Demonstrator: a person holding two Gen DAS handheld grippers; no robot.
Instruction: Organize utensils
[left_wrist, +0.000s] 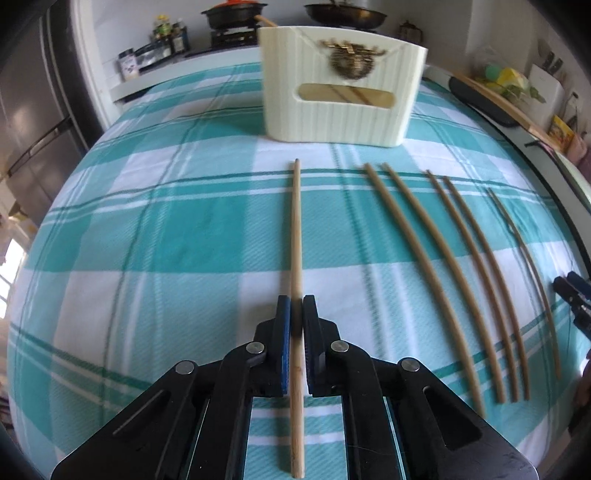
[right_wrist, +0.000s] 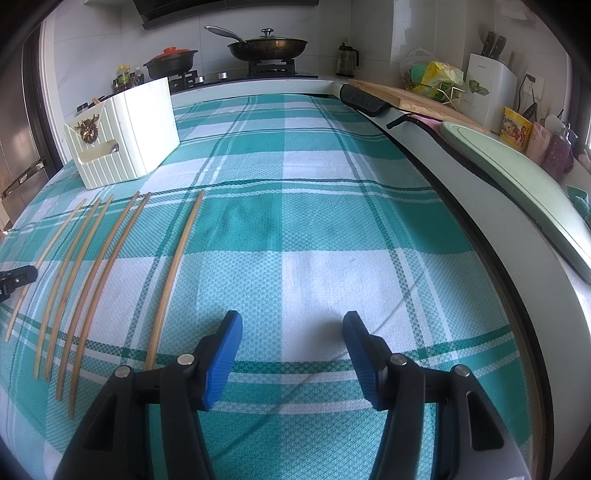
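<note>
We are clamping our left gripper (left_wrist: 296, 306) on a single chopstick (left_wrist: 295, 236), its blue pads pressing both sides near the thick end. The stick is pointing straight ahead toward the cream utensil holder (left_wrist: 340, 88) standing near the far left corner of the surface (right_wrist: 332, 229), which is covered in a teal and white checked cloth. Gripping near one end is probably leaving the long tip free to drop into the holder's open top. Whether the stick is lifted or touching the cloth, we cannot tell.

Five more chopsticks (left_wrist: 476, 266) are lying side by side to its right, roughly parallel, their tips facing the holder, likely laid out for one-at-a-time pickup. Our right gripper (right_wrist: 291, 332) is hovering wide open over bare cloth, just beside the nearest chopstick (right_wrist: 173, 280), seemingly waiting its turn.
</note>
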